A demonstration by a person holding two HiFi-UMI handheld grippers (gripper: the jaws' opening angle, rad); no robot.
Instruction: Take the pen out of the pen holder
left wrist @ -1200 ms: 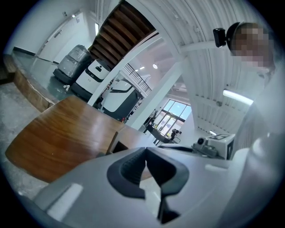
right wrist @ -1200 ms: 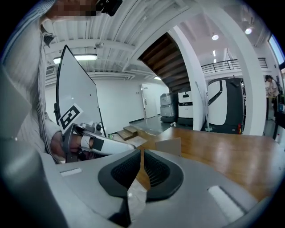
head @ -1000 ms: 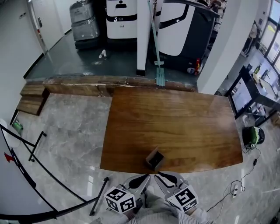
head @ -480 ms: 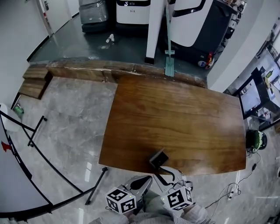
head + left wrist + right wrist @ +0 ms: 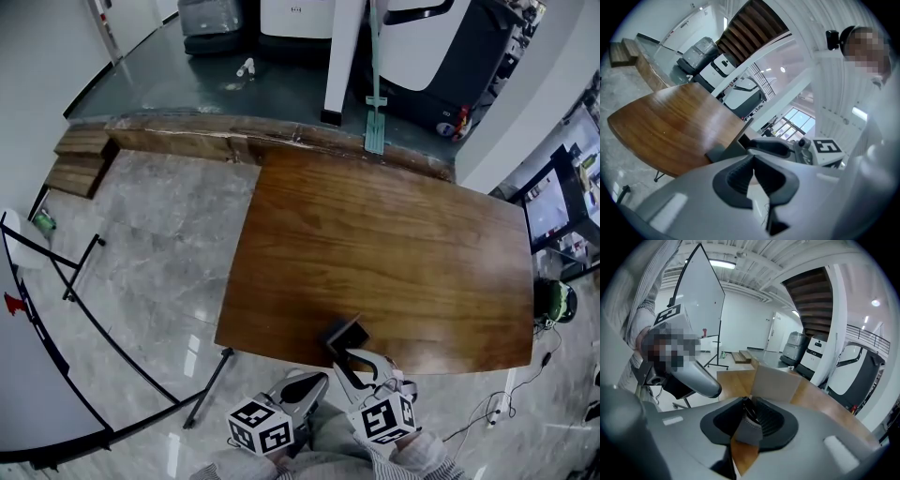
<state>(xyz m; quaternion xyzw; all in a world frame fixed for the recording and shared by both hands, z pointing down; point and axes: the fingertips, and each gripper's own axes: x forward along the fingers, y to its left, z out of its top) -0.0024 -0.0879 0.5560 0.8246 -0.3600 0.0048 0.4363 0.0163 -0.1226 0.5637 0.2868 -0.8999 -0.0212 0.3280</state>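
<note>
Since a second ago: right claw (image 5: pixel 360 364) lowered to the pen holder (image 5: pixel 343 333) at the desk's (image 5: pixel 394 234) near edge.
Head view: left claw (image 5: pixel 302 386) just off that edge.
Left gripper view: my jaws clenched, empty.
Right gripper view: my jaws closing around the dark pen (image 5: pixel 749 409) at the holder, not yet pinching.

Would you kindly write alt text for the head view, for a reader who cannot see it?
From above, the right gripper reaches a dark pen holder at the near edge of a brown table, jaws closing; what lies between them cannot be seen here. The left gripper hangs shut beside it, off the table.
</note>
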